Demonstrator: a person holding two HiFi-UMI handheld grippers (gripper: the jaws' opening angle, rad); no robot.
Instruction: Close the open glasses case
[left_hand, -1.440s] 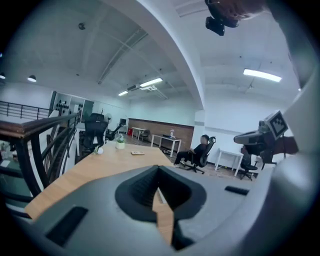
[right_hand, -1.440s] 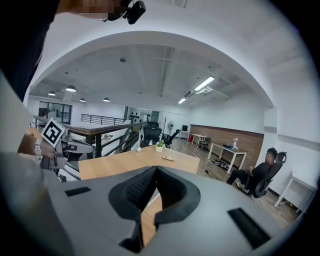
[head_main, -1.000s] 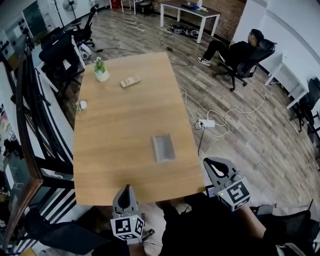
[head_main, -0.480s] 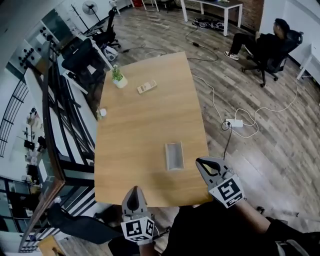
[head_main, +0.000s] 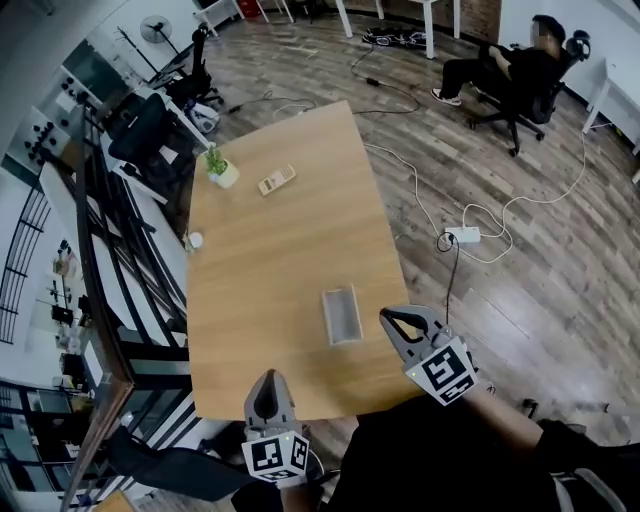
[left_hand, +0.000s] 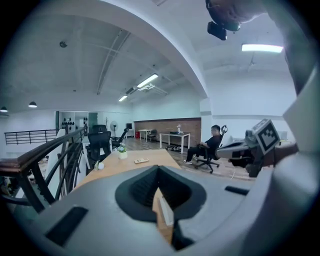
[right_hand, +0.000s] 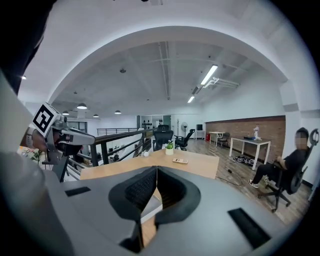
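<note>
The grey glasses case (head_main: 341, 314) lies flat on the wooden table (head_main: 270, 260), near its front right corner. My right gripper (head_main: 390, 320) hovers just right of the case at the table's edge, jaws shut and empty. My left gripper (head_main: 268, 382) is at the front edge, left of and nearer than the case, also shut with nothing in it. In the left gripper view the gripper (left_hand: 159, 169) points along the table, and a pale strip of the case (left_hand: 165, 212) shows below the tips. In the right gripper view the gripper (right_hand: 156, 169) stands just before the case (right_hand: 151, 206).
A small potted plant (head_main: 221, 172), a remote-like thing (head_main: 276, 180) and a small white object (head_main: 195, 241) sit at the table's far left. A black railing (head_main: 105, 300) runs along the left. A person sits in an office chair (head_main: 515, 70) far right, with cables and a power strip (head_main: 462, 236) on the floor.
Both grippers have moved in toward the table's front edge. The right one has come leftward and now stands close beside the case. Both stay shut.
</note>
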